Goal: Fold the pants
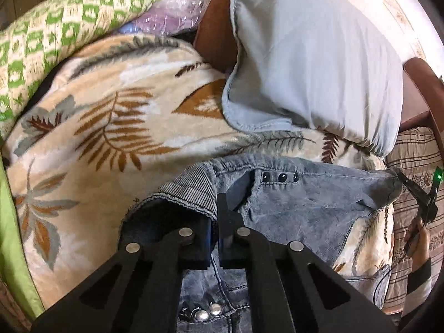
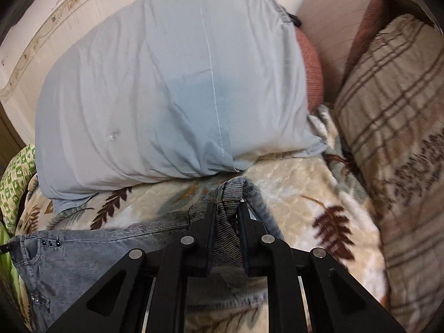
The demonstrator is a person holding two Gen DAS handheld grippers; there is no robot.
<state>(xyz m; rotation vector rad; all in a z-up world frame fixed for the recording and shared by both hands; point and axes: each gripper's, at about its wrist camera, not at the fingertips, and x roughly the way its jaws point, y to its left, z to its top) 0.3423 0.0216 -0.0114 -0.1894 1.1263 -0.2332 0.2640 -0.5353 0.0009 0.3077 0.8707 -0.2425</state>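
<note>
Bed: leaf-print blanket (image 1: 91,127) covered the surface, with a pale blue pillow (image 2: 166,83) at the far side.
Pants: your grey jeans (image 1: 305,202) lay near you on the blanket, waistband stretched between both tools.
Left gripper (image 1: 219,213): your fingers were pressed together on the waistband edge near the studs.
Right gripper (image 2: 226,211): your fingers were clamped on a bunched fold of the waistband.
Risk: your left pinch looked thin, so uneven pulling could slip denim free and skew the fold.
</note>
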